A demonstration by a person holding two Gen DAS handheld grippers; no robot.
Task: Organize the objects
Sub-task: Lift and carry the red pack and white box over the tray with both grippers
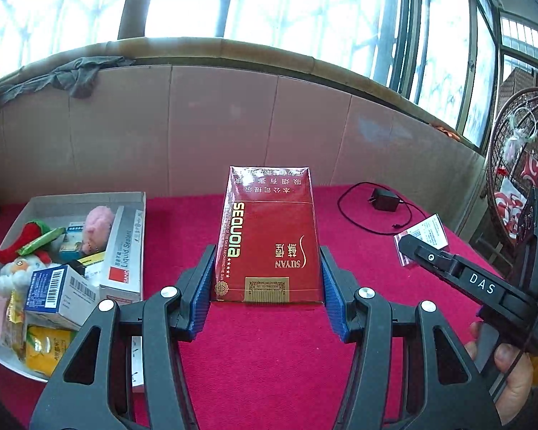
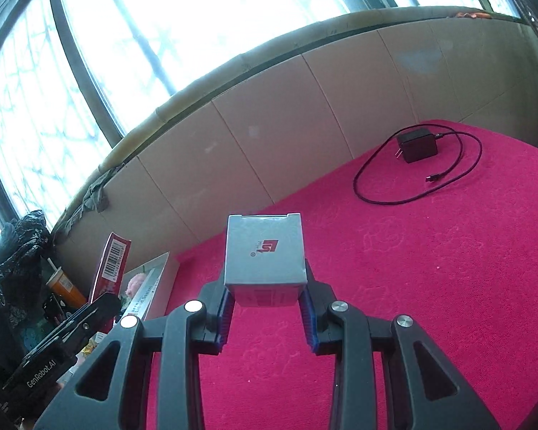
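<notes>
While ribbed left hand-held gripper (image 1: 267, 286) pinches glossy red carton (image 1: 269, 236), right hand-held gripper (image 2: 267, 308) clamps grey box (image 2: 265, 251).

The right gripper (image 2: 267, 299) clamps a small grey box (image 2: 264, 252) above the pink cloth (image 2: 412, 286).

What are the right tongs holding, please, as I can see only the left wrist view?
Observer: The right tongs are shut on a small grey box with a red logo.
Operator: Is anything beside the cardboard tray that I miss?
Observer: An orange container stands next to a black plastic bag.
Operator: Can you see my red pack?
Observer: Yes, its barcoded side shows, above the tray.
</notes>
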